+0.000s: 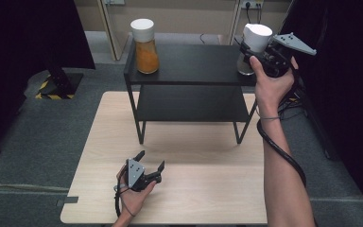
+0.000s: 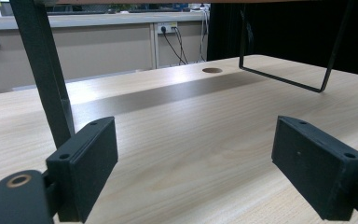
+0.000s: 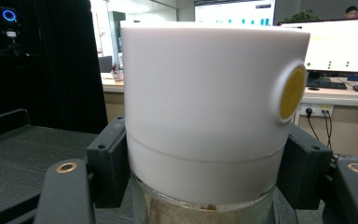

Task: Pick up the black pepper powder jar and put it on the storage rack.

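Note:
A glass jar with a tall white lid (image 1: 256,35) is at the right end of the black shelf's top board (image 1: 194,64). My right gripper (image 1: 250,52) is shut on it from the right, one jaw on each side just under the lid. In the right gripper view the white lid (image 3: 205,107) has a round yellow button on its right side, and my right gripper (image 3: 205,170) clamps the jar. Whether the jar rests on the board or hangs just above it is unclear. My left gripper (image 1: 151,159) lies on the table near the front, open and empty; between its jaws my left gripper (image 2: 196,163) shows bare wood.
A second jar with orange contents and a white lid (image 1: 146,52) stands at the left end of the shelf top. The shelf stands on a light wooden table (image 1: 194,189) and has a lower board and thin metal legs (image 2: 51,84). Dark curtains hang on both sides.

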{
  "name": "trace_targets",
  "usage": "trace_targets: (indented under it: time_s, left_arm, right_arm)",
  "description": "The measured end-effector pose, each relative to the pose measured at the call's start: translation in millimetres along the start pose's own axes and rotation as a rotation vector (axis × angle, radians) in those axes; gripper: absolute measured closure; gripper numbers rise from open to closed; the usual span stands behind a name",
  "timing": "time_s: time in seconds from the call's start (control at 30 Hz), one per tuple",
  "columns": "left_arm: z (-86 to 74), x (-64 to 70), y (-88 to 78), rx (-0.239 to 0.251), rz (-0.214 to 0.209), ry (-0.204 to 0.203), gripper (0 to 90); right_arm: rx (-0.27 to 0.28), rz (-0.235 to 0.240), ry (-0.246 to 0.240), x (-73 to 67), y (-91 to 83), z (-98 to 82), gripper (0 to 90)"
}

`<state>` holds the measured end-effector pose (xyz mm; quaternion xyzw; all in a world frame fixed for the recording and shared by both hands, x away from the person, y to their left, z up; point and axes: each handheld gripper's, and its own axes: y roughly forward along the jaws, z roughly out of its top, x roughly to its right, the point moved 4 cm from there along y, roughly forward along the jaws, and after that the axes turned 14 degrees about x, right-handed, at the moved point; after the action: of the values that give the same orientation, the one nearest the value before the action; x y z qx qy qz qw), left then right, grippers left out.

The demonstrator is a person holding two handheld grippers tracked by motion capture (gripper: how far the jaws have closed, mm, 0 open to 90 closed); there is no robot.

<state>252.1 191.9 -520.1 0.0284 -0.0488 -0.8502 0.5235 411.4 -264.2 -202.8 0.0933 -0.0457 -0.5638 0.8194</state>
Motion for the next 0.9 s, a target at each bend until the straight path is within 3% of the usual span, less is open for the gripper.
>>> trace_targets:
  time_s: [0.53, 0.63, 0.9]
  left_arm:
    - [0.1, 0.2, 0.1, -0.001, -0.001, 0.002, 13.6]
    - [0.0, 0.2, 0.0, 0.000, -0.001, 0.002, 13.6]
    - [0.0, 0.0, 0.0, 0.000, 0.001, -0.001, 13.5]
  right_arm:
    - [-0.008, 0.002, -0.035, -3.8, 1.1, -0.7, 30.2]
    - [-0.003, 0.001, -0.016, -3.9, 0.9, -3.4, 29.0]
    - [-0.005, -0.012, 0.004, -4.2, -1.0, -5.9, 17.0]
